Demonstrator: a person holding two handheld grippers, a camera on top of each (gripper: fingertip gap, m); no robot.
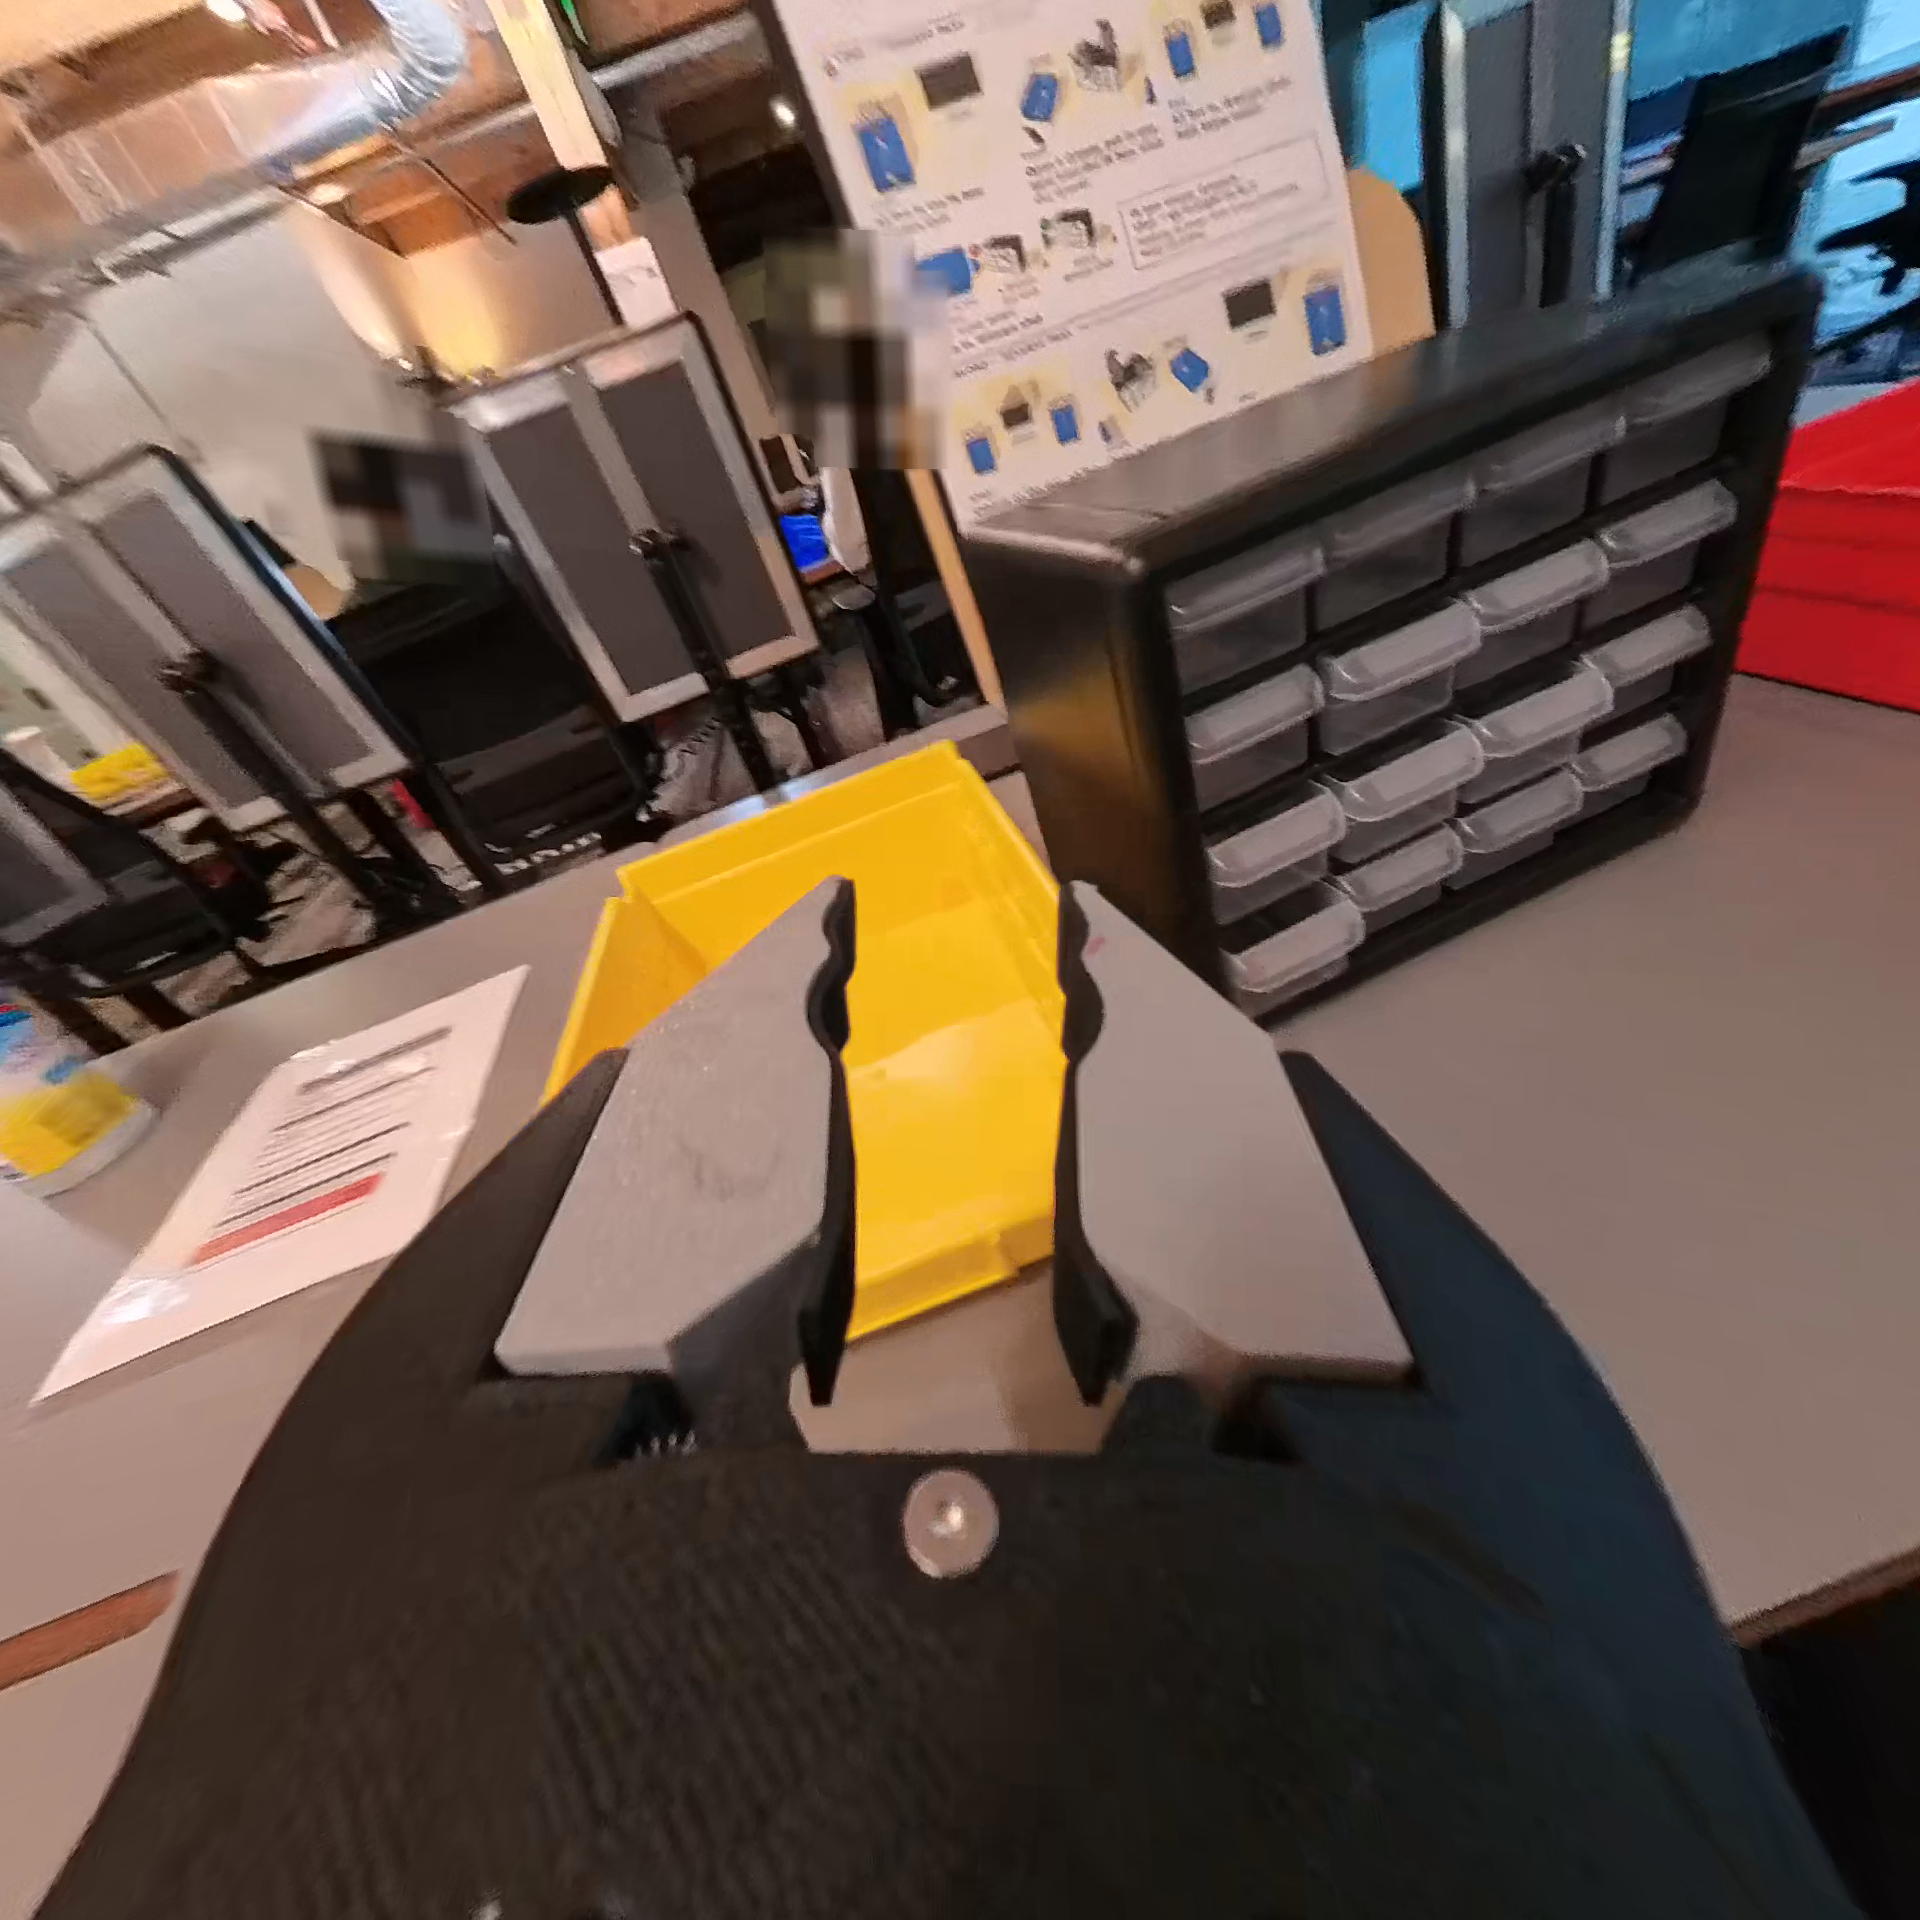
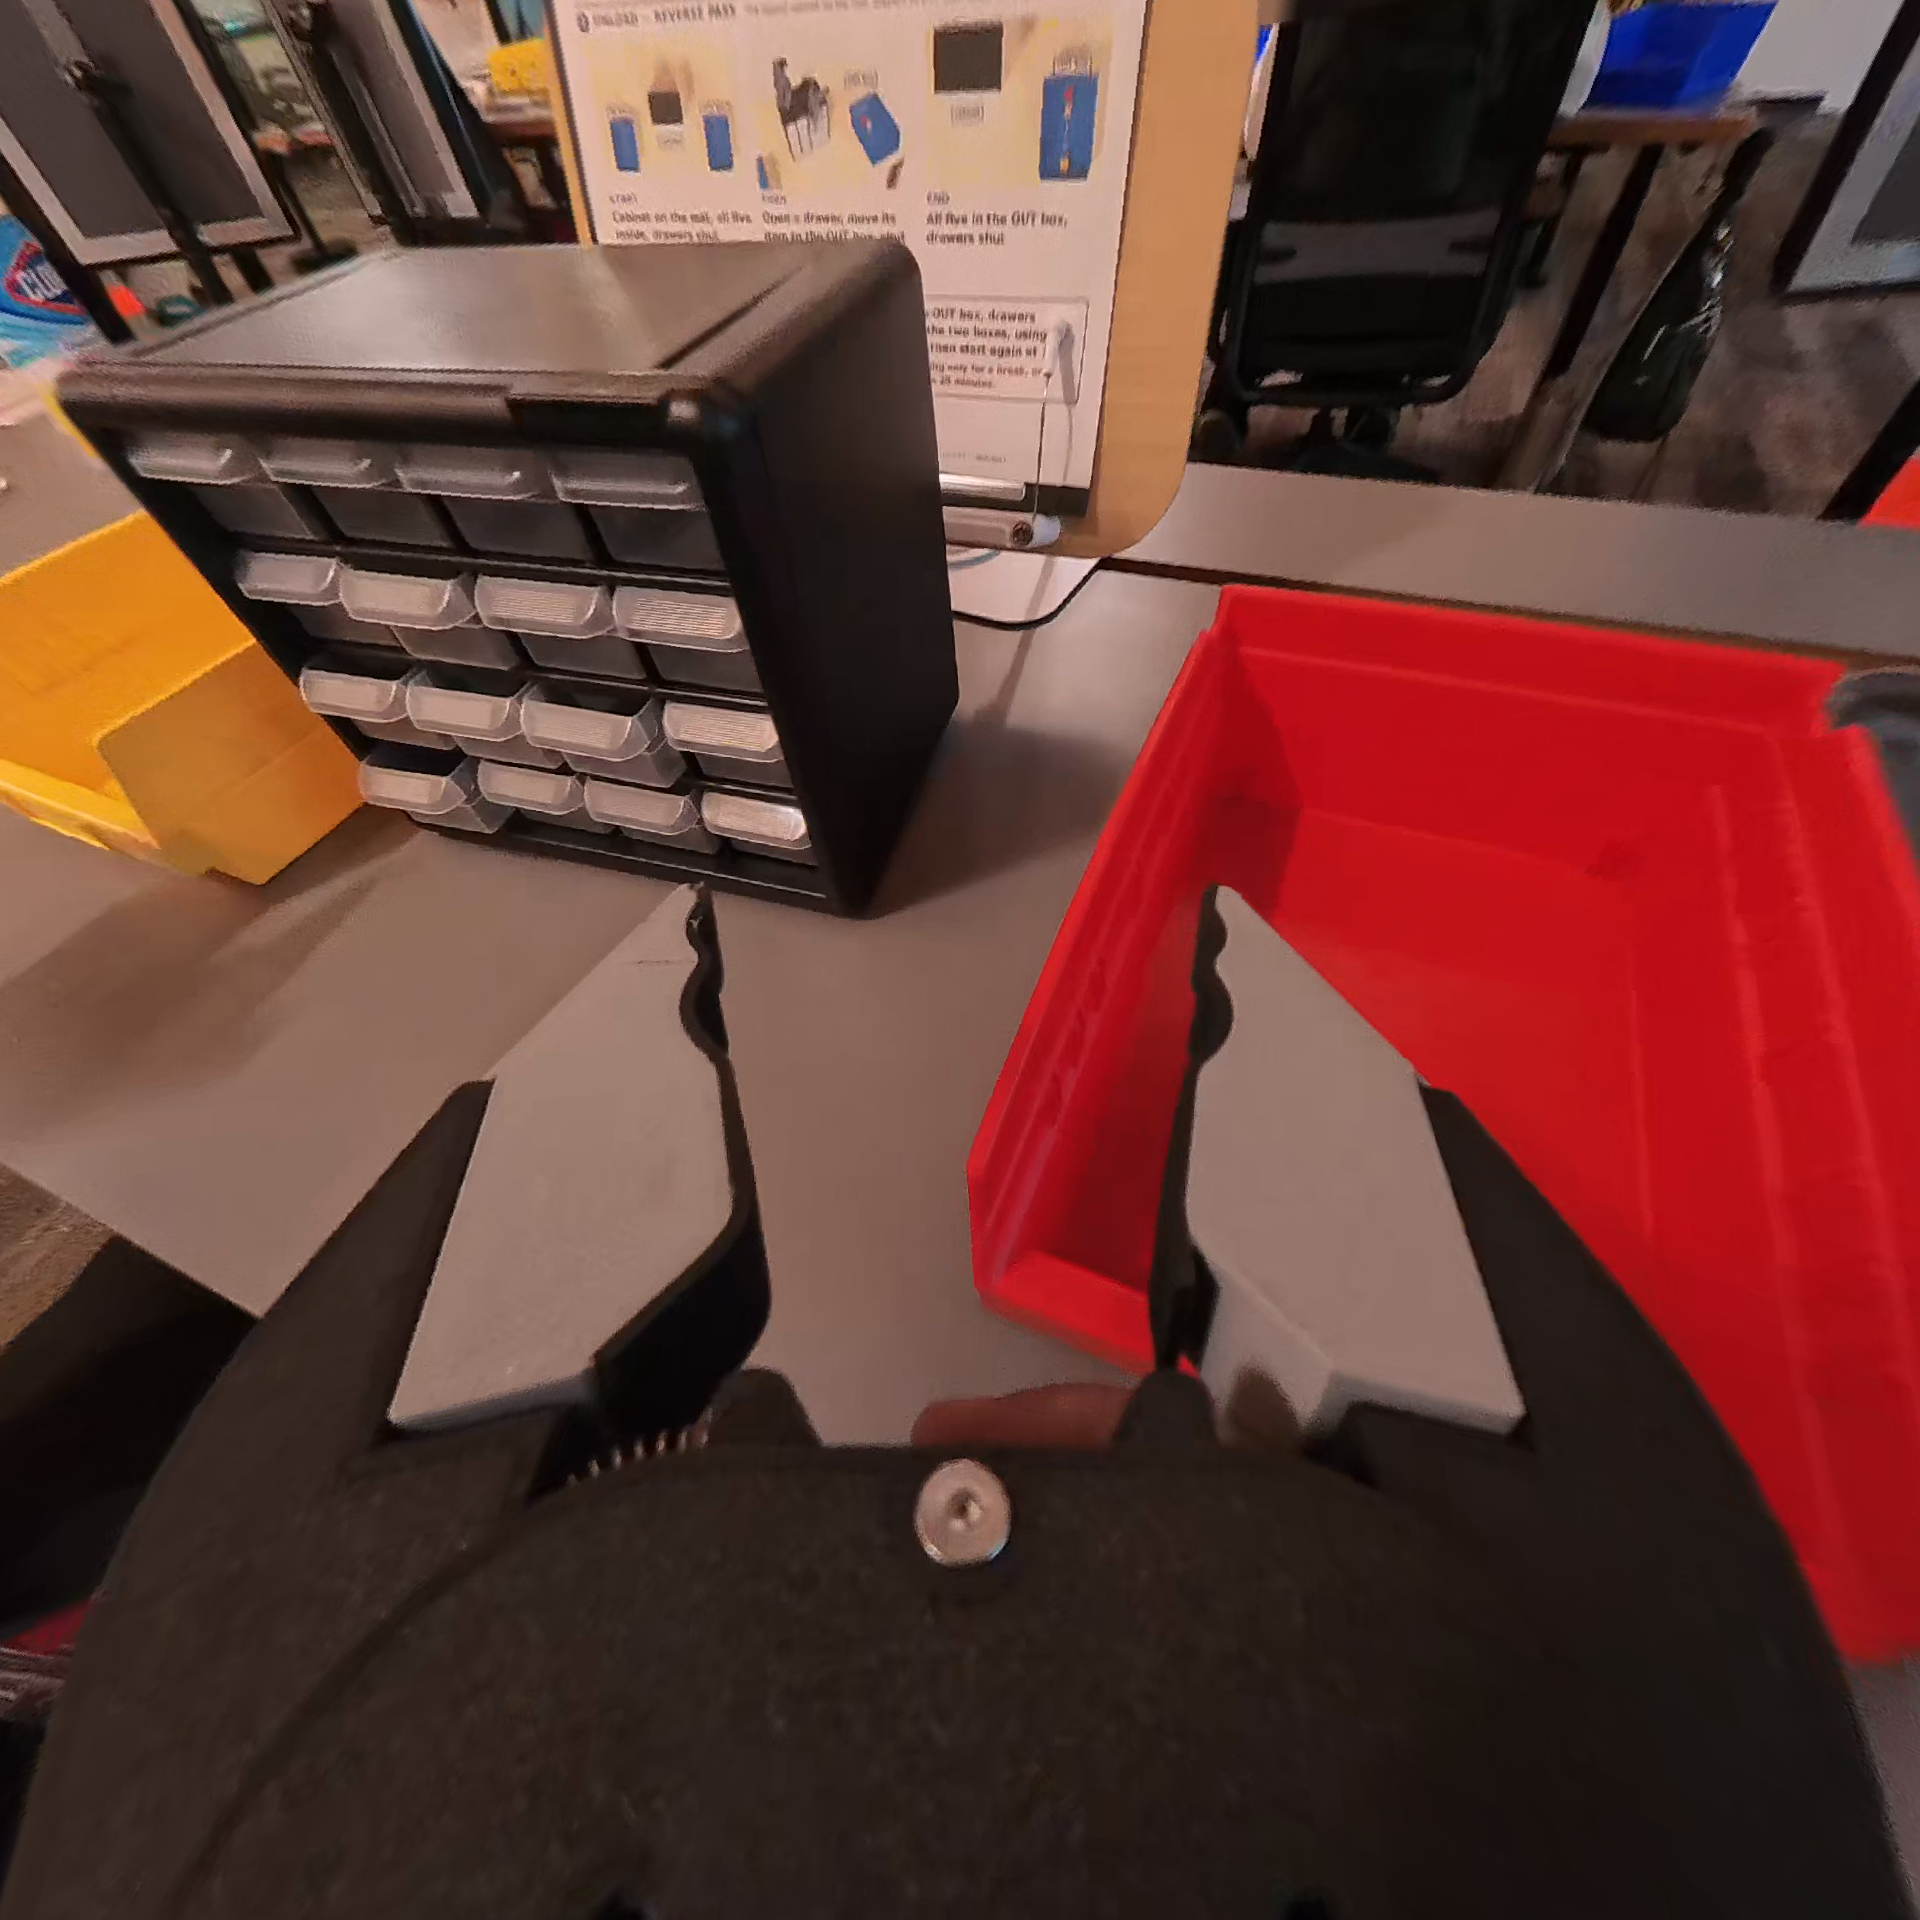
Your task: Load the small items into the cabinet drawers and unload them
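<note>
The left gripper (image 1: 956,904) is seen at the centre of its frame above the yellow bin (image 1: 935,1039), its fingers (image 1: 727,1091) apart with nothing between them. The right gripper's (image 2: 951,904) fingers (image 2: 613,1143) are spread wide over the desk (image 2: 862,1091) and the red bin's (image 2: 1455,831) left wall. The cabinet (image 2: 831,520) is placed upper left of the right frame, between the bins; some drawers (image 2: 582,727) stand slightly out.

Each tool (image 1: 956,904) shows 2 grey fingers (image 2: 592,1174), seemingly ribbed black body, silver screw (image 2: 961,1512).

A workshop-like lab: grey worktable (image 2: 312,1039), instruction poster (image 1: 1091,208), framed panels on stands (image 1: 623,540).
</note>
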